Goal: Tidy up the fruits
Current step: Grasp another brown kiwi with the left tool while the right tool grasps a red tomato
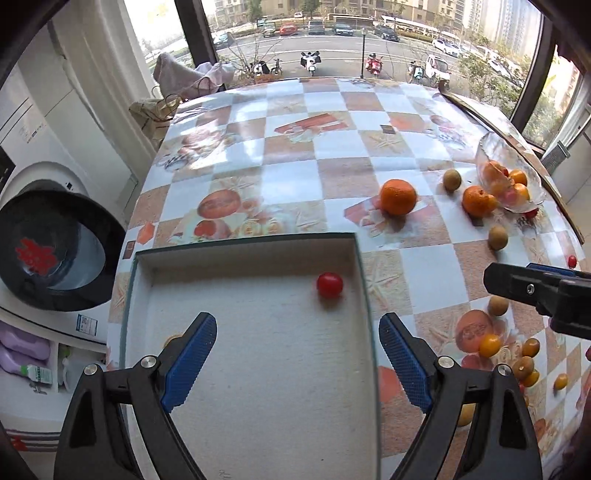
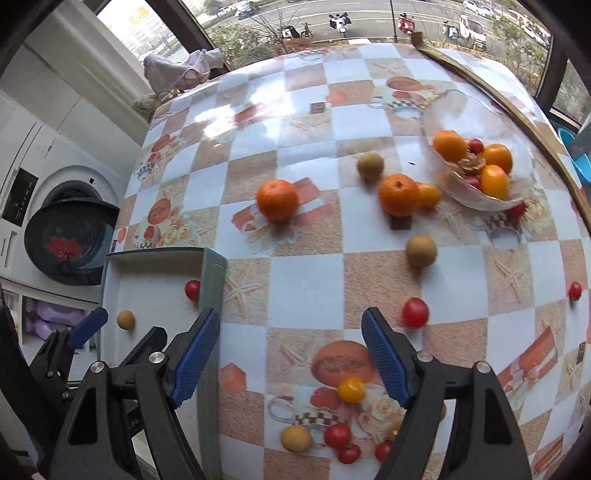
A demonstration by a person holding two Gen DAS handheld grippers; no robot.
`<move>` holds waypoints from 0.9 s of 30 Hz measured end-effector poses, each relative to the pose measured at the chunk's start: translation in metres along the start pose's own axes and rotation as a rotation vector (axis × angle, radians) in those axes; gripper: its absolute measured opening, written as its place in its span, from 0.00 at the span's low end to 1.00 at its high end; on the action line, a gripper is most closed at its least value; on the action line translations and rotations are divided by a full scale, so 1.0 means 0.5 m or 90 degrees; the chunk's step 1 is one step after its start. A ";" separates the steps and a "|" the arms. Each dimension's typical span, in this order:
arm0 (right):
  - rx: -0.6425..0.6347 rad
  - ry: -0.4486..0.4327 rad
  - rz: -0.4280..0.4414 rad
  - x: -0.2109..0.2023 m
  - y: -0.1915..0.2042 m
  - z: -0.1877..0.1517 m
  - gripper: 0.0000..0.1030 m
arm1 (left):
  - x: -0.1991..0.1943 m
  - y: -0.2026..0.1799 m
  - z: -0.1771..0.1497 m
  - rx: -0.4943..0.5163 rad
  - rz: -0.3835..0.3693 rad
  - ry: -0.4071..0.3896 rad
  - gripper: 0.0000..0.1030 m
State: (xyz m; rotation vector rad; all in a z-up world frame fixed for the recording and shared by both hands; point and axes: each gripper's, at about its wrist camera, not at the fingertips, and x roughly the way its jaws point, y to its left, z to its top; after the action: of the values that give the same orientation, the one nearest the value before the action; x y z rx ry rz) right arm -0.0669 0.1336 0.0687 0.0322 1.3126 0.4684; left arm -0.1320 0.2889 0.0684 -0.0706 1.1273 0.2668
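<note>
- Blue-padded left tool (image 1: 297, 354) hangs spread and empty over the white box (image 1: 258, 369), low in the left view; one red cherry tomato (image 1: 329, 285) lies by the box's right wall, and one small tan fruit (image 2: 125, 319) further left.
- Right tool (image 2: 290, 354) is likewise released, grasping nothing, over the checked tabletop (image 2: 306, 284); the box's green wall (image 2: 212, 295) stands just beside its left finger.
- Two oranges (image 2: 277, 200) lie mid-frame in the right view, with two brown round fruits (image 2: 421, 251) nearby.
- Glass bowl (image 2: 476, 199), upper right, holds perhaps four orange fruits; glare blurs the count.
- Washing machine (image 2: 70, 240) stands at left, a window (image 1: 332, 33) behind.
</note>
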 end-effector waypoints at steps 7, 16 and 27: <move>0.085 -0.005 -0.053 -0.040 -0.171 -0.043 0.79 | 0.000 -0.152 0.033 0.077 -0.044 -0.001 0.88; 0.154 -0.010 -0.118 -0.077 -0.345 -0.074 0.79 | 0.033 -0.293 0.080 0.098 -0.092 0.014 0.88; 0.192 -0.026 -0.178 -0.077 -0.498 -0.057 0.79 | 0.122 -0.383 0.130 0.073 -0.076 0.040 0.88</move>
State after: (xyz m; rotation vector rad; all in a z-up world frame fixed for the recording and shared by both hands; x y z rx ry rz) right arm -0.0223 -0.1121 0.0260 0.1065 1.3139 0.0296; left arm -0.0030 0.1268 0.0263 -0.0444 1.1939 0.0945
